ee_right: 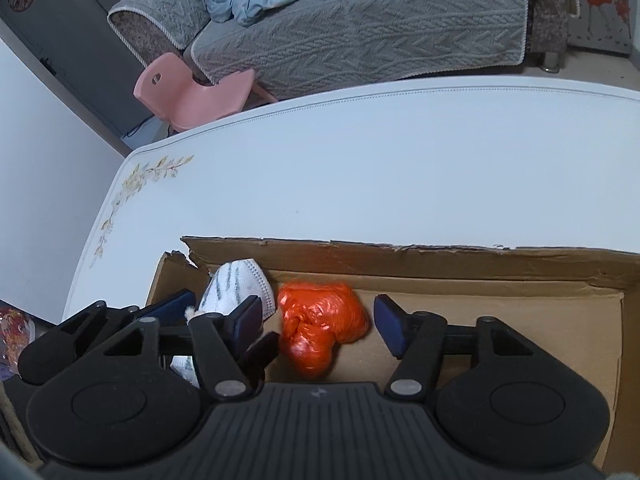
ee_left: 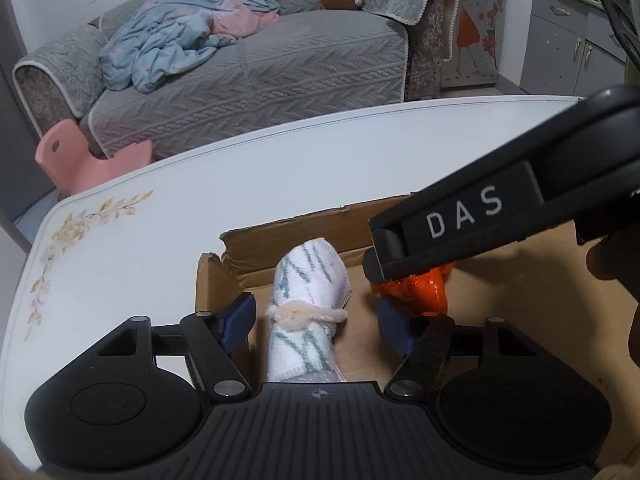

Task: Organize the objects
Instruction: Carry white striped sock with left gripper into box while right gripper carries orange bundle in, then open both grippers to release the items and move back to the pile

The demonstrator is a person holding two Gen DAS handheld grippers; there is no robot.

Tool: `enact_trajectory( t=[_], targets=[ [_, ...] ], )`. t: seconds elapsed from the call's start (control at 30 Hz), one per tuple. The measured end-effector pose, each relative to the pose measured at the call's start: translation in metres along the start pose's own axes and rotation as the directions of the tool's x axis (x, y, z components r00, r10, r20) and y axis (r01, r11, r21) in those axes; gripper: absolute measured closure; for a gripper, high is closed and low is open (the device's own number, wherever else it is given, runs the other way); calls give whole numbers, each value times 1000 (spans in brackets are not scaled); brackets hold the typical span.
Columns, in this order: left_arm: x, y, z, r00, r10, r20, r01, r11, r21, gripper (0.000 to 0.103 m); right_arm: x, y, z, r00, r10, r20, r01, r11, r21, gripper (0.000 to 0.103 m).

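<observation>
Risk: both grippers, left gripper (ee_left: 316, 320) & right gripper (ee_right: 320, 326), gape empty over cardboard box (ee_right: 440, 258), so re-closing could snag rolled towel (ee_left: 310, 280) or orange bag (ee_right: 320, 326).

left gripper (ee_left: 316, 320) — black body, blue pads | right gripper (ee_right: 318, 320) — same (white "DAS" lettering)

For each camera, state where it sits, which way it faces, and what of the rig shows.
Left wrist: on the left gripper, looking into the box at the towel roll; right gripper crosses above.
Right wrist: on the right gripper, over the orange bag; left gripper at left.
Shared: box, roll, bag, table, sofa.
</observation>
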State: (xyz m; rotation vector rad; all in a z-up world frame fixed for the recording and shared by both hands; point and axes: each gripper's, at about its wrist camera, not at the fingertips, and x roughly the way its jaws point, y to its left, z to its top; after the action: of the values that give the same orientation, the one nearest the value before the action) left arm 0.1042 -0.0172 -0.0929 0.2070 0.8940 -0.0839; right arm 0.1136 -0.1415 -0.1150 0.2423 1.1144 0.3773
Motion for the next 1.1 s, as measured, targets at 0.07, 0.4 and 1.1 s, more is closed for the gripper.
enact_trajectory(
  t=[0.07,0.4,1.1],
  targets=[
    [0,-1,-2,1000,-3,-8,3,1000,2,28,-1,0,0,1000,9,-3,-9,1000,0,41],
    [-13,3,-4,1000,-9,-15,9,1000,13,23,-1,0,0,999,35,-3,-35,999,23,38],
    [-58,3,8,1000,-5,-5,5,1000,7,20,-39,20,-6,1000,-20,20,21,998,-54,29]
  ],
)
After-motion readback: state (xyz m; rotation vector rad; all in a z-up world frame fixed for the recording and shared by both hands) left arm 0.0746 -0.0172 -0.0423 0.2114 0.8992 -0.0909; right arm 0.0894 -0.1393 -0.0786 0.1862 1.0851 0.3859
